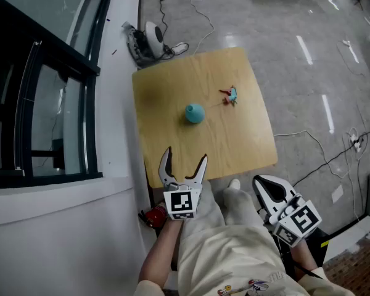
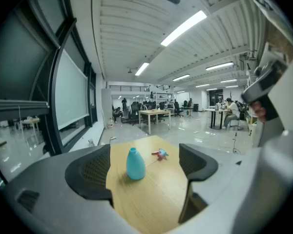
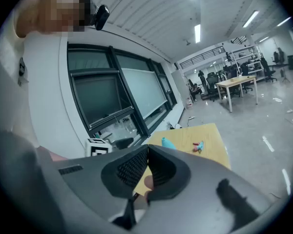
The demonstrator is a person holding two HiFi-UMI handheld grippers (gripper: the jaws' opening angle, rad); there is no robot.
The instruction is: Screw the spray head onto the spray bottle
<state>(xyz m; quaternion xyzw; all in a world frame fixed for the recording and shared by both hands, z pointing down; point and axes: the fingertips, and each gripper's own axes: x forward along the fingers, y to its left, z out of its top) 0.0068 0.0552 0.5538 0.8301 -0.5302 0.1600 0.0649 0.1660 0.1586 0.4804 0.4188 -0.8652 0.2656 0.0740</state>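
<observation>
A teal spray bottle without its head stands upright near the middle of the wooden table. The spray head, red and teal, lies on the table to the bottle's right, apart from it. My left gripper hovers open over the table's near edge, nothing between its jaws; in its own view the bottle and spray head lie ahead. My right gripper is shut and empty, off the table at the near right. From the right gripper view, the bottle and spray head appear beyond the closed jaws.
The small square table stands beside a white ledge and a dark window frame on the left. A white device with cables lies on the floor behind the table. More cables run over the grey floor at right.
</observation>
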